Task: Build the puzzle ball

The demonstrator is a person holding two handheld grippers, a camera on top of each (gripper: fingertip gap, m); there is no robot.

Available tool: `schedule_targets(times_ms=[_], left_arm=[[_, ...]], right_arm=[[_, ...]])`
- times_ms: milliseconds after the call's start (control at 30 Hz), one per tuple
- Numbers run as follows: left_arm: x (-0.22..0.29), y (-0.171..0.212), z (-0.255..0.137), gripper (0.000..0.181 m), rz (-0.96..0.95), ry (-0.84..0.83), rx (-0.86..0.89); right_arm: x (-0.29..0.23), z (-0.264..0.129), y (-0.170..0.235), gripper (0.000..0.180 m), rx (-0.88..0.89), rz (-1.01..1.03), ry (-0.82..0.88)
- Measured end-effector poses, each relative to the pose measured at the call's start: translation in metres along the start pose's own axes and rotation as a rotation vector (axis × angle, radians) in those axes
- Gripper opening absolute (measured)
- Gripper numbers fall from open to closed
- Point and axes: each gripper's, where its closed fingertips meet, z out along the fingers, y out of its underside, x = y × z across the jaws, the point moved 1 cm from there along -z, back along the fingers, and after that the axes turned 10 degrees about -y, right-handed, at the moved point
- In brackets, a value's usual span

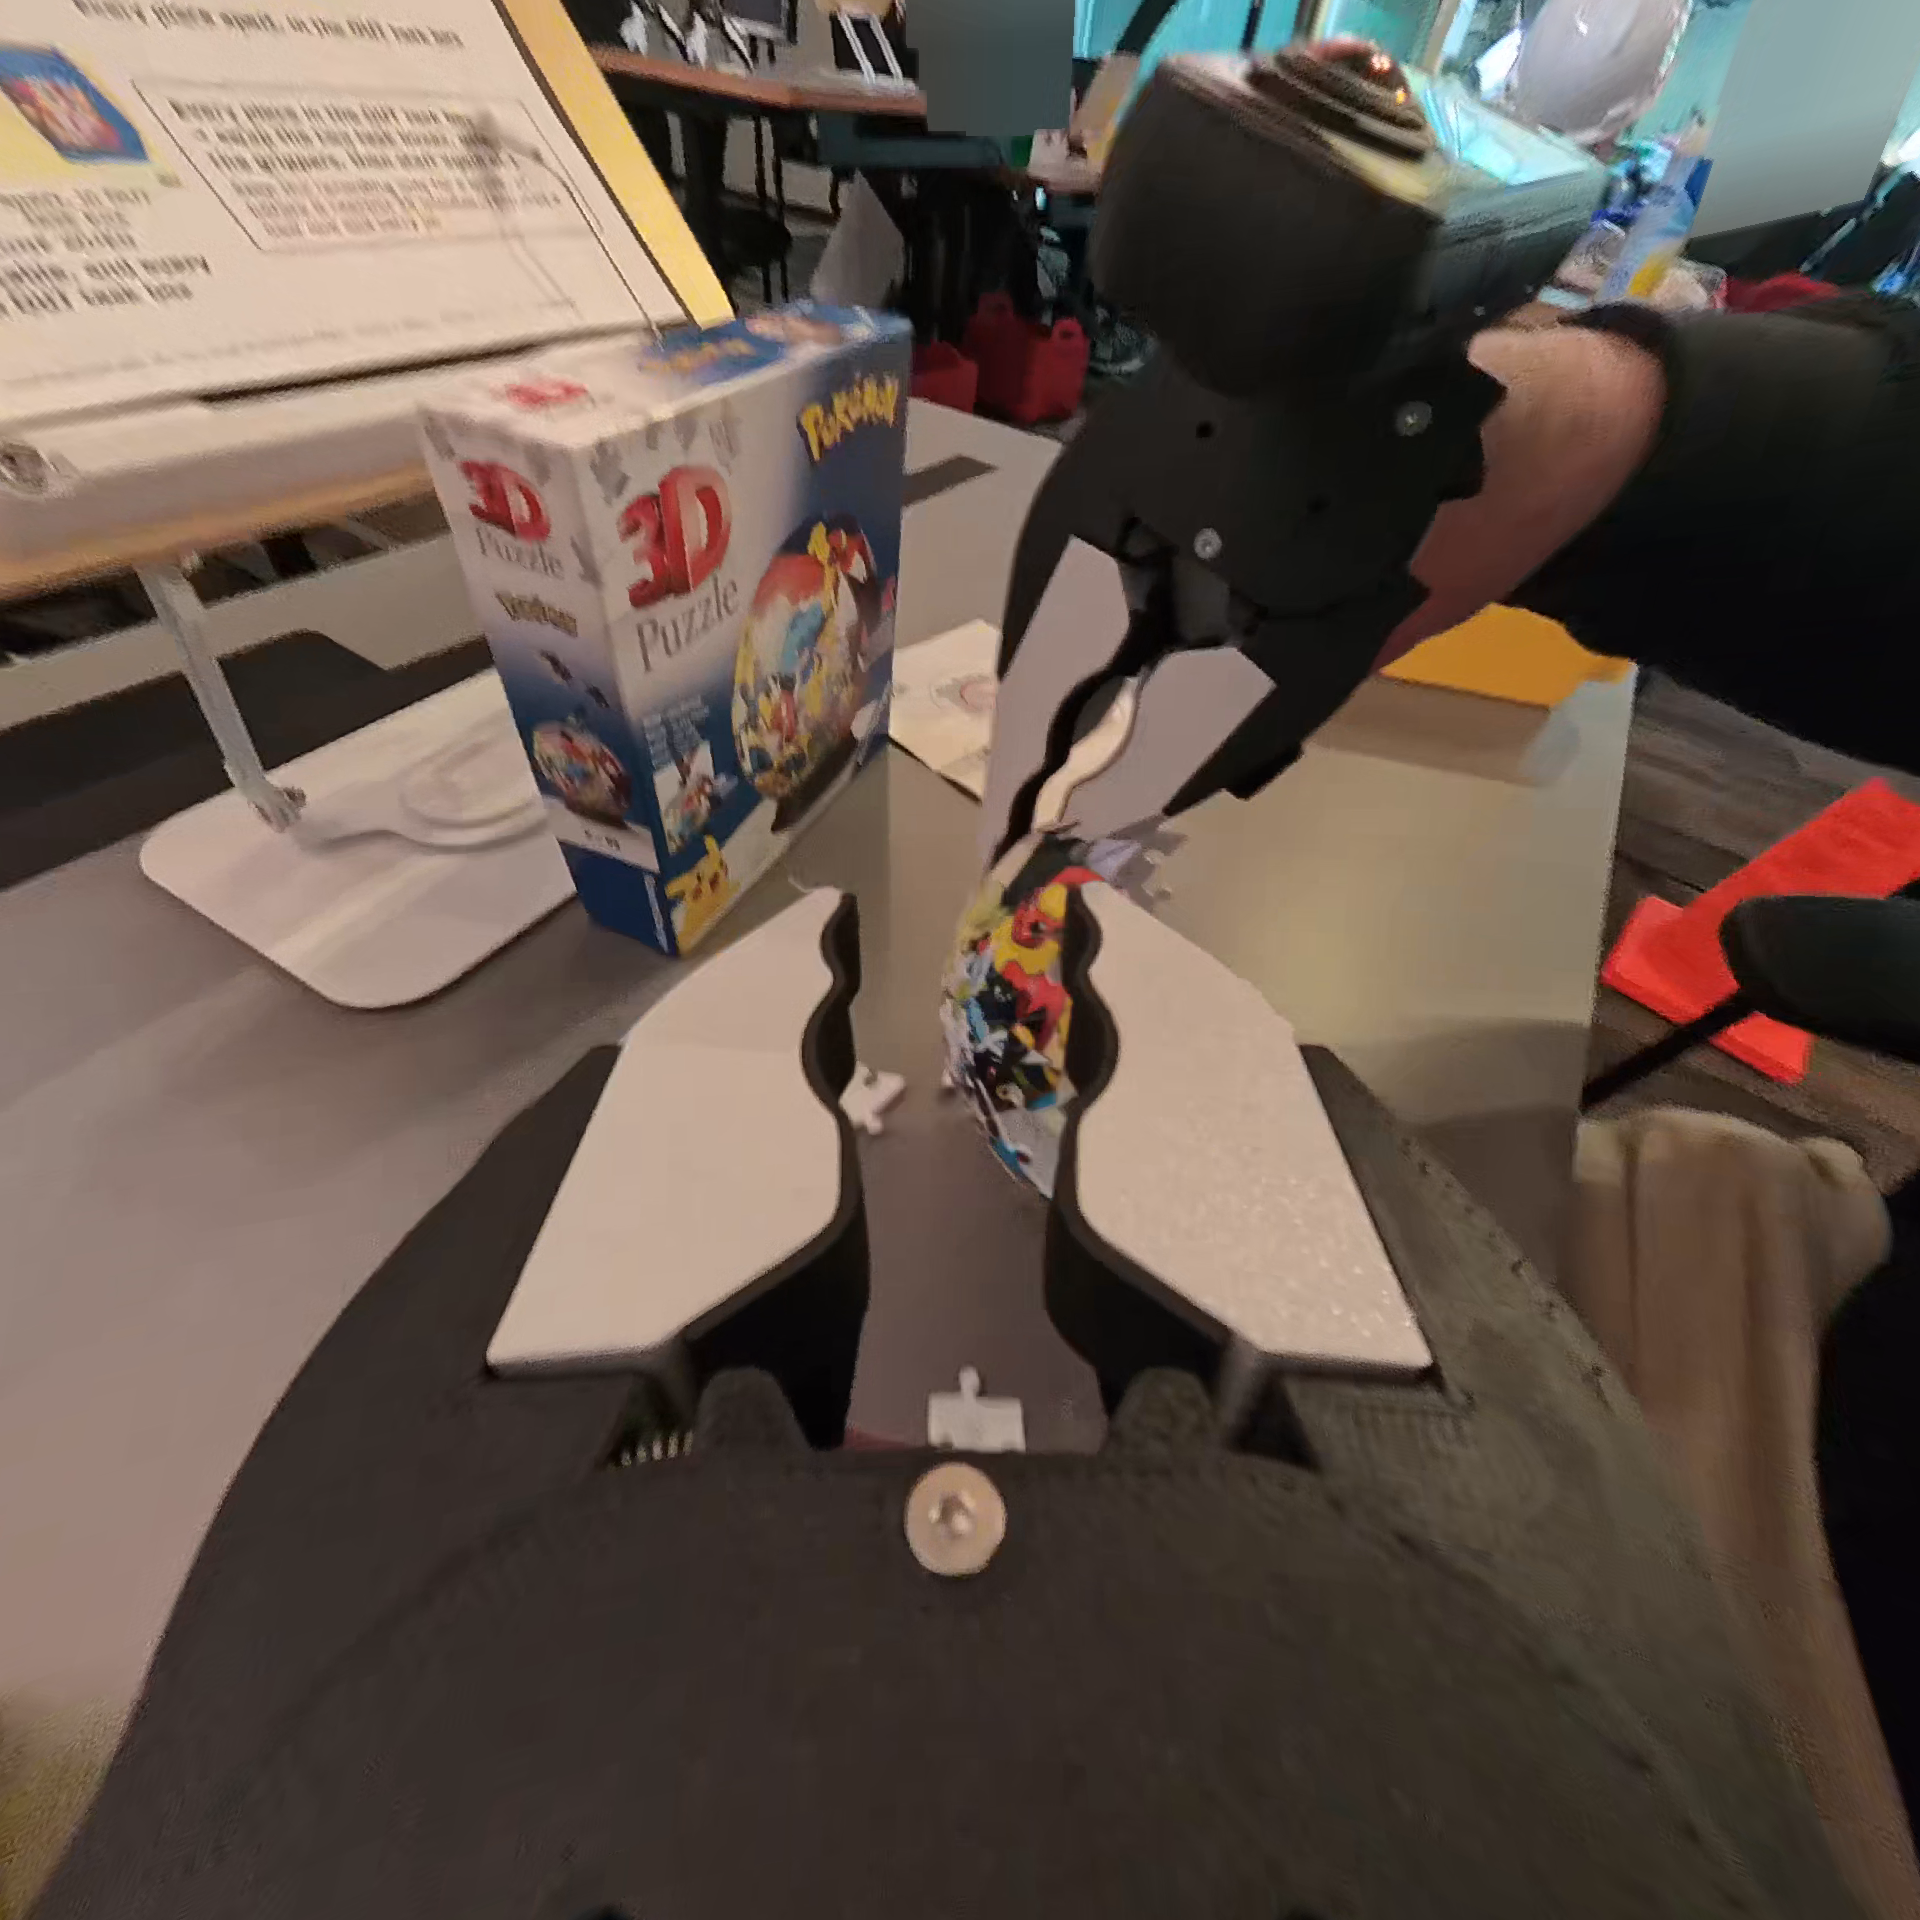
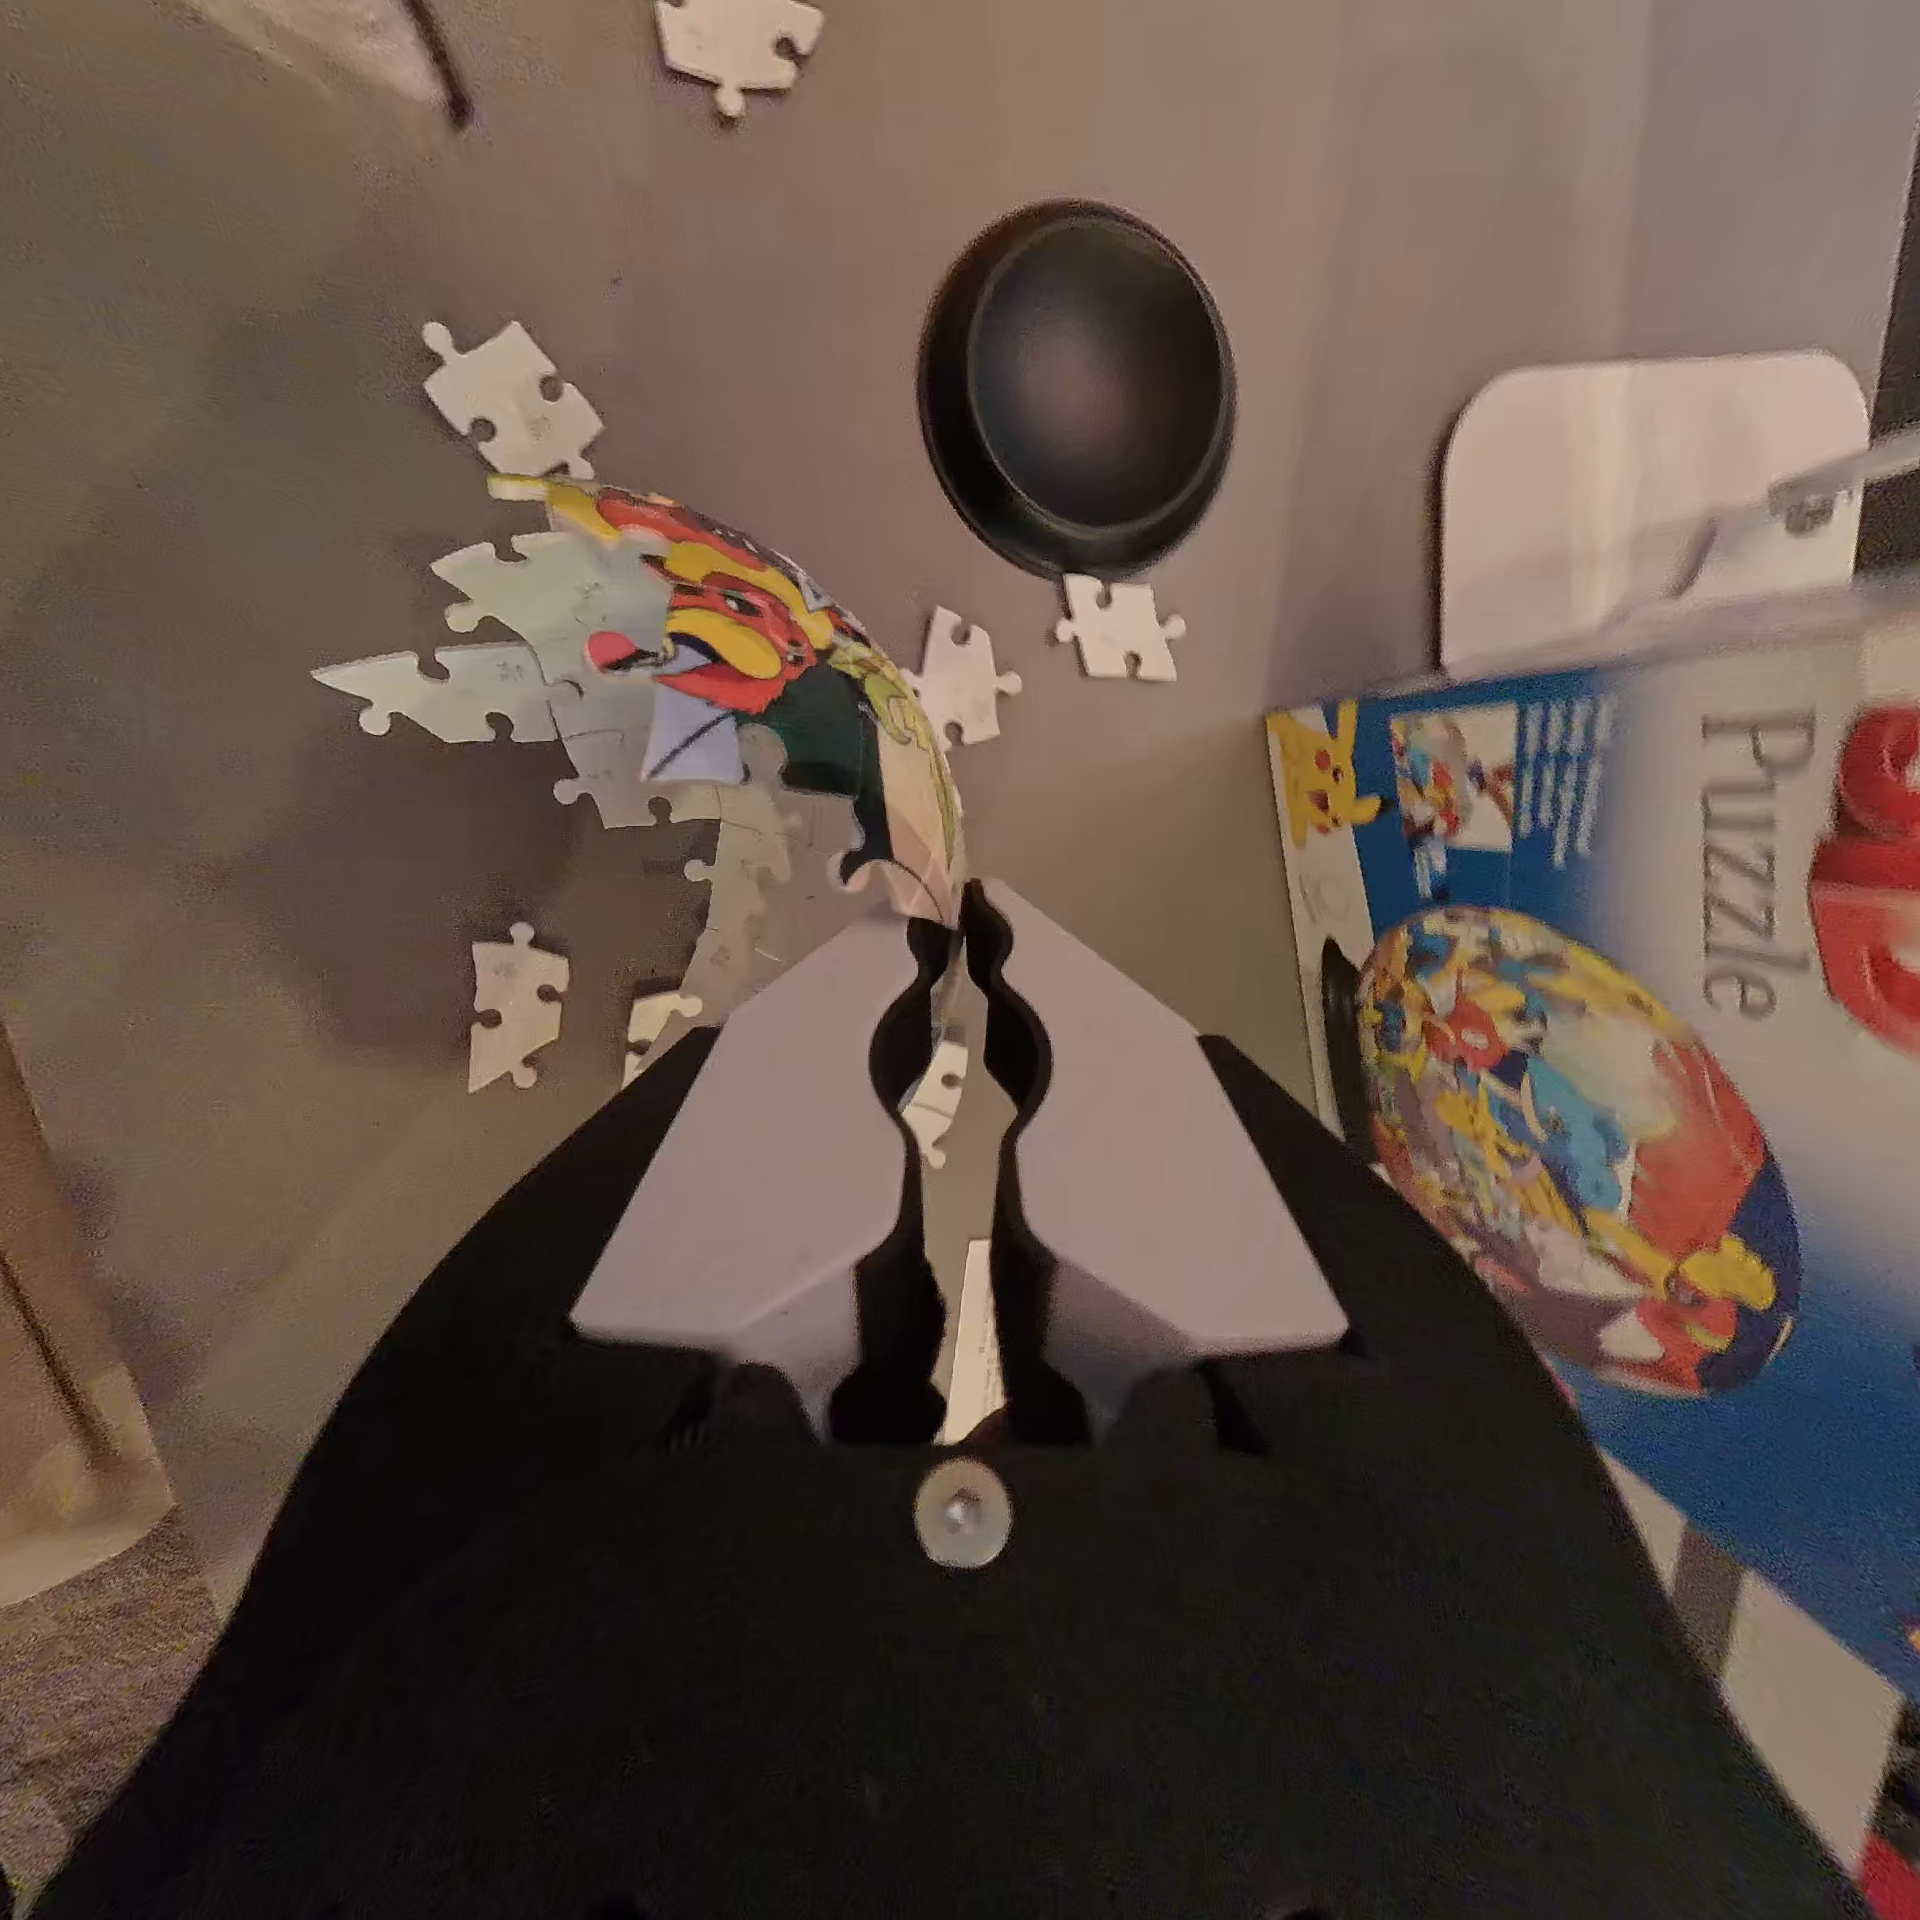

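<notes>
Right gripper (image 2: 940, 914) was clamped on the lower rim of the partial ball shell (image 2: 769, 686); jaws nearly together with the thin curved edge pinched at the tips. From that gripper the shell ran forward and off to its left, printed side convex toward its right, blank backs showing on its left. Long axis of the arc ran roughly along the finger line, then curled away left.

Left gripper (image 1: 966, 997) was spread wide and holding nothing. In the left wrist view the shell (image 1: 1003, 1023) stood edge-on, just inside its right finger (image 1: 1195, 1143), whether touching or not I couldn't tell. Other gripper (image 1: 1081, 831) came down onto the shell's top from ahead and right.

Loose pieces lay blank side up on the grey table (image 2: 1455, 208): one (image 2: 514, 400) just beyond the shell's far tip, two (image 2: 961, 675) (image 2: 1120, 627) ahead and slightly right of the right gripper, between shell and black stand (image 2: 1075, 390). One small piece (image 1: 871, 1099) lay on the table between the left fingers, near its left tip; another (image 1: 971, 1415) sat close in by the palm.

Judgement: left gripper was the free one and nearer the loose pieces, so a pick falls to it, with the shell's open edge facing the right gripper's left. Puzzle box (image 2: 1558, 987) stood to the right gripper's right, clear of the work.
</notes>
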Motion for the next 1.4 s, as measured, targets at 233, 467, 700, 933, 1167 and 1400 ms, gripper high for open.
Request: schedule_targets(times_ms=[233, 467, 700, 933, 1167, 1400], left_arm=[[0.038, 0.056, -0.059, 0.018, 0.180, 0.097, -0.164], [0.095, 0.118, -0.050, 0.031, 0.582, 0.061, -0.388], [0.091, 0.141, -0.027, 0.070, 0.689, 0.016, -0.508], [0.089, 0.164, -0.024, 0.088, 0.615, 0.069, -0.647], [0.089, 0.167, -0.022, 0.089, 0.576, 0.131, -0.658], [0.089, 0.168, -0.022, 0.084, 0.577, 0.148, -0.690]], right_arm=[[-0.015, 0.021, -0.029, 0.000, -0.088, -0.215, 0.056], [-0.026, 0.025, -0.050, 0.000, -0.134, -0.347, 0.099], [-0.031, 0.027, -0.056, 0.000, -0.156, -0.382, 0.109], [-0.033, 0.029, -0.059, 0.000, -0.170, -0.404, 0.111], [-0.035, 0.029, -0.062, 0.000, -0.185, -0.420, 0.110], [-0.038, 0.030, -0.062, 0.000, -0.197, -0.417, 0.097]])
